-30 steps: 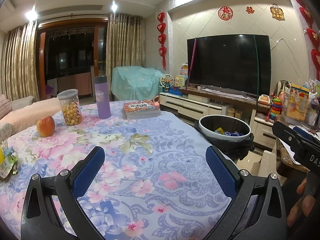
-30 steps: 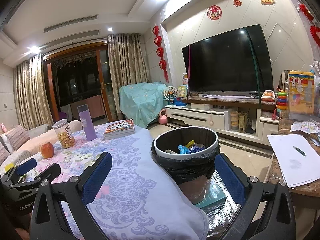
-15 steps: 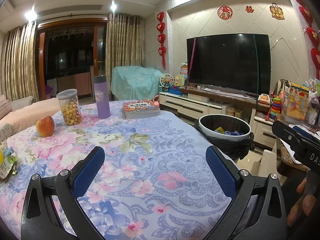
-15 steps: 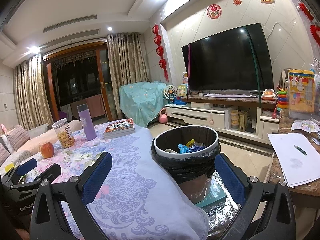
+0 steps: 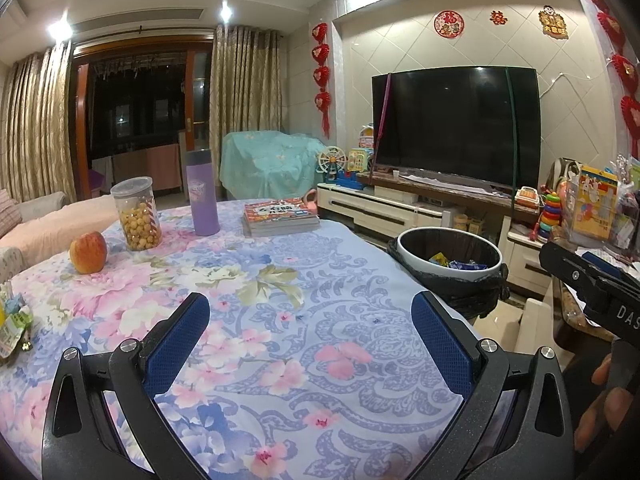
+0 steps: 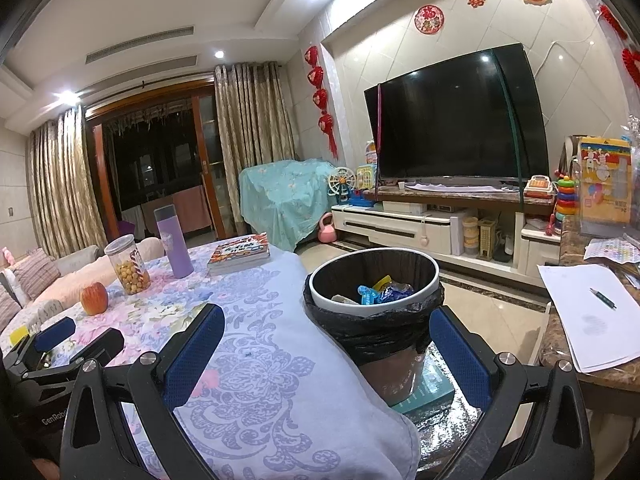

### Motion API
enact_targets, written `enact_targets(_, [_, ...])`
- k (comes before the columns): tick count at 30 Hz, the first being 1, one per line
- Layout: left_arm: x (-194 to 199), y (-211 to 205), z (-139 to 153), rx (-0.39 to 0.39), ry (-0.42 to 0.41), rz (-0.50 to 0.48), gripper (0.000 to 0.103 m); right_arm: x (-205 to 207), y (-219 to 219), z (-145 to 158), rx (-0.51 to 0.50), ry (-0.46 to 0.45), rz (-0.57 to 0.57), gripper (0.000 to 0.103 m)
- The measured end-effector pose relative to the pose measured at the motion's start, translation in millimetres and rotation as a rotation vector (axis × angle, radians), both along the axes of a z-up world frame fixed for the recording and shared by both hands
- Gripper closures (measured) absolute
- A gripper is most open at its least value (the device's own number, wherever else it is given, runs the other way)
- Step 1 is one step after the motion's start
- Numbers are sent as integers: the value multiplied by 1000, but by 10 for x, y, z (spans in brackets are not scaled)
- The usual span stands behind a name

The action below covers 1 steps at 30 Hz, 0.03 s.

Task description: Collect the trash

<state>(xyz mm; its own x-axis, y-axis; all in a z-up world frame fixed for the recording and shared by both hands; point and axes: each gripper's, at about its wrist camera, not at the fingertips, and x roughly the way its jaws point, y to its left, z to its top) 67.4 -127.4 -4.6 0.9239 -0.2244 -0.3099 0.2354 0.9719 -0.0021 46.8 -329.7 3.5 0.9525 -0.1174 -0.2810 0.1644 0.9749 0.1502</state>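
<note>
A white trash bin lined with a black bag stands just off the table's right edge, with blue and yellow wrappers inside. Over the floral tablecloth my left gripper hovers open, nothing between its blue pads. My right gripper is open and empty too, pointing at the bin from the table's corner. Small green and yellow wrappers lie at the table's far left edge. In the right wrist view the left gripper shows at lower left.
On the table's far side stand an apple, a jar of yellow balls, a purple bottle and a stack of books. A TV on a low cabinet lies beyond. A marble counter with papers is at right.
</note>
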Motion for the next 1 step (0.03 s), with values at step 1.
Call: enact_targets(1, [5, -2, -2, -2, 2, -1, 0, 9, 0, -5, 1, 2, 1, 0])
